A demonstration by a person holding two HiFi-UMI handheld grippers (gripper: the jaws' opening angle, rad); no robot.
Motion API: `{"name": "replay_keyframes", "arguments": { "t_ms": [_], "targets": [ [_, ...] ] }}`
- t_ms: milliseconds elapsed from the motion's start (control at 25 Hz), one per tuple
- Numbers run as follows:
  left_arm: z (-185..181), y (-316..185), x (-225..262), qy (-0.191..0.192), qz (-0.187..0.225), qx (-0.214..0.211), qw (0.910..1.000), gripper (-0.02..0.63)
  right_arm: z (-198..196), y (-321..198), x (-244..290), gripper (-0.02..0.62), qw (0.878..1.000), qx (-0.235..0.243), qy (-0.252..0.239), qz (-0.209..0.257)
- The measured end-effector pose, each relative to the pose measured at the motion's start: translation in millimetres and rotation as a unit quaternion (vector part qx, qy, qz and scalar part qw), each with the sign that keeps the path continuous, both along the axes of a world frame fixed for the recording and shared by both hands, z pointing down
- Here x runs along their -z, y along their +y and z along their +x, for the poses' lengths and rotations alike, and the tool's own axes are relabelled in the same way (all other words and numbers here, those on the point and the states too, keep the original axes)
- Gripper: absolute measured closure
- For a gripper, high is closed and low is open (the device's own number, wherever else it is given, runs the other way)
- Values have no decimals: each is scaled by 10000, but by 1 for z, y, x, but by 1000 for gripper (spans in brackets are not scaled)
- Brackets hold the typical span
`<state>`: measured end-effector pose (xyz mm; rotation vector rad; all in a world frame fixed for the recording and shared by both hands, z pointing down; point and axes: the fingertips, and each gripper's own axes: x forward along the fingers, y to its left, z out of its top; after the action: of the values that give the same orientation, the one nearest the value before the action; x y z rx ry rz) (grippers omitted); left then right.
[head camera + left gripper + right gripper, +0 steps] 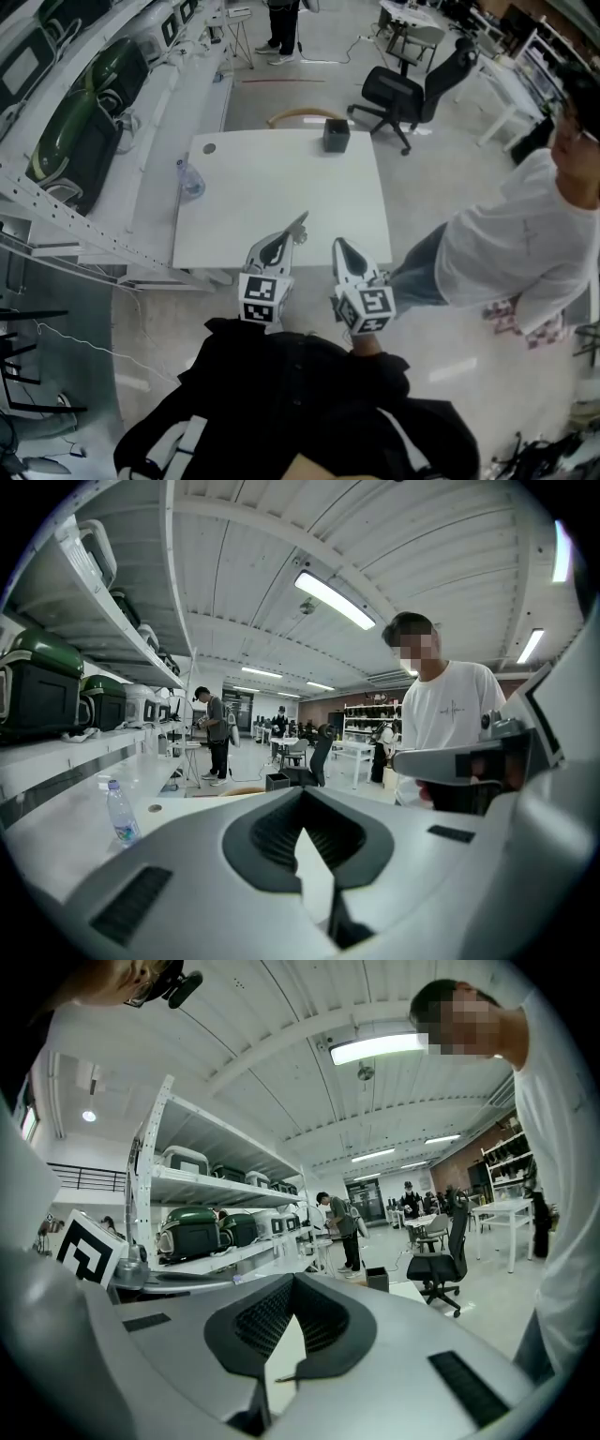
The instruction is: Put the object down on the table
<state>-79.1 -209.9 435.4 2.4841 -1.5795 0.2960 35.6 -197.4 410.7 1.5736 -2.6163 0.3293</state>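
Our thin grey object shows just beyond the tip of the left gripper, over the near middle of the white surface. Its long axis slants far and right. Both the left gripper and the right gripper are clenched, with nothing between their pads. We cannot tell whether the object already rests there. The left gripper is nearer.

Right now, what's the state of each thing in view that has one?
left tool: shut
right tool: shut
water bottle: upright, capped, at the table's left edge
dark box: upright, at the table's far edge
office chair: upright, unoccupied
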Motion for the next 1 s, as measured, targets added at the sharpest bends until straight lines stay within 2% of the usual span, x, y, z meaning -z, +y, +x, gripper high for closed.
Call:
{"name": "replay_keyframes", "arguments": {
  "t_ms": [1000],
  "targets": [
    [3, 7, 26, 143, 438, -81, 9989, 603, 3, -12, 15, 595, 9992, -4, -84, 383]
  ]
}}
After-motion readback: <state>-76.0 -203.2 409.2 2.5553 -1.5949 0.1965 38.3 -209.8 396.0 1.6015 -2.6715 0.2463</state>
